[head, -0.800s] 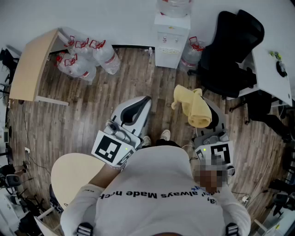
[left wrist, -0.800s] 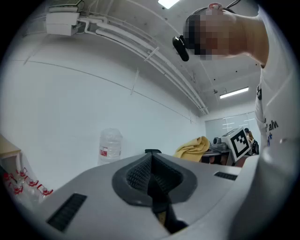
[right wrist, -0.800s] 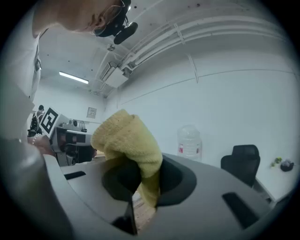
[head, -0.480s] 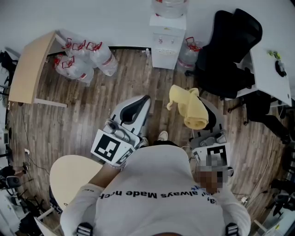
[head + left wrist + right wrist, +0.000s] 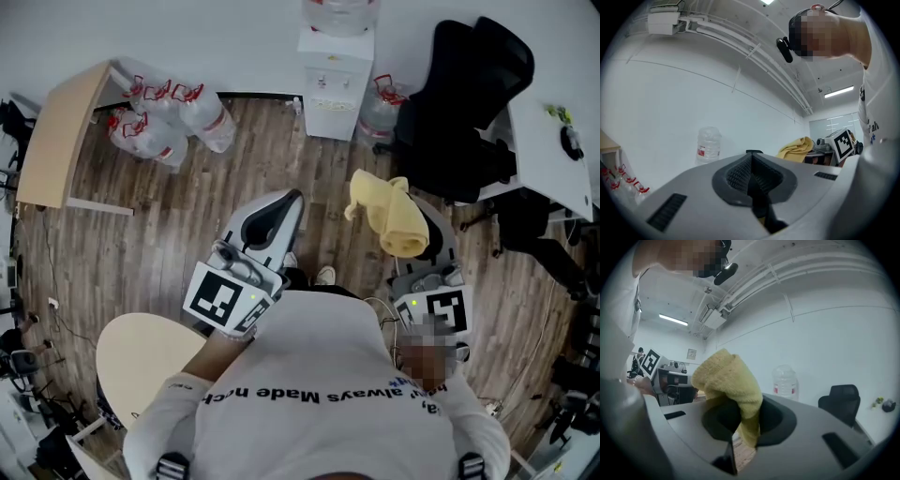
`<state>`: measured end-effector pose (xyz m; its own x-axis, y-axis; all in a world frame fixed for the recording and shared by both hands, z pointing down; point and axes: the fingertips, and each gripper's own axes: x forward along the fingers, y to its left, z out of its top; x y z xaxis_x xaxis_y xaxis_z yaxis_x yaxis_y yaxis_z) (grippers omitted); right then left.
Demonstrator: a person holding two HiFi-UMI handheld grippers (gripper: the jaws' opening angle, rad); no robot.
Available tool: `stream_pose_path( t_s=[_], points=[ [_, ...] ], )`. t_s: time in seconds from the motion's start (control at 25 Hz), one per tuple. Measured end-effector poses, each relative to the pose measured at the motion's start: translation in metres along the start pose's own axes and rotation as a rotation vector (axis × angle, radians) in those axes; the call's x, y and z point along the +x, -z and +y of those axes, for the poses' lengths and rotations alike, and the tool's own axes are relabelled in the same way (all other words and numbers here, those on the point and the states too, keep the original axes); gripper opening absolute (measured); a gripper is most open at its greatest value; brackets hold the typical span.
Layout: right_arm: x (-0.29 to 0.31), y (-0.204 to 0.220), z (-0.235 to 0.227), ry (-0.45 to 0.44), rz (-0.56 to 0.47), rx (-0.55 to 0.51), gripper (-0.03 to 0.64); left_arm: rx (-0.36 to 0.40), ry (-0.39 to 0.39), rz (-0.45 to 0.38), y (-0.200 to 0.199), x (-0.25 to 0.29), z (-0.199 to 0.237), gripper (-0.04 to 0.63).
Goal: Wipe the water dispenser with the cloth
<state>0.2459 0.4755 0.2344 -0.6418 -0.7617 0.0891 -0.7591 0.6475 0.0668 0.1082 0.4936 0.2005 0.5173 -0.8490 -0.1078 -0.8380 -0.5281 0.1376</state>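
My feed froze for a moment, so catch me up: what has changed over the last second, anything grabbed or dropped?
Almost nothing. The right gripper stays shut on the yellow cloth, which swayed slightly left, then back. The left gripper stays shut and empty. The water dispenser drifted a little toward the head view's top left, probably from the person's own motion. Nothing was taken or released.

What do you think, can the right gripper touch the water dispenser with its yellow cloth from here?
Probably not yet. The right gripper, shut on the yellow cloth, looks well short of the water dispenser by the wall. Only wood floor lies between them, so stepping closer should do it.
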Motion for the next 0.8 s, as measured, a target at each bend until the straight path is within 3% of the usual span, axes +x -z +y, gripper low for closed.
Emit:
stream_pose_path(
  t_s=[0.4, 0.8],
  points=[
    [0.029, 0.001, -0.005, -0.007, 0.011, -0.003, 0.067, 0.0, -0.006, -0.007, -0.001, 0.014, 0.026, 0.02],
    [0.094, -0.01, -0.009, -0.013, 0.014, -0.019, 0.067, 0.001, -0.008, -0.025, -0.013, 0.039, 0.089, 0.02]
  ],
)
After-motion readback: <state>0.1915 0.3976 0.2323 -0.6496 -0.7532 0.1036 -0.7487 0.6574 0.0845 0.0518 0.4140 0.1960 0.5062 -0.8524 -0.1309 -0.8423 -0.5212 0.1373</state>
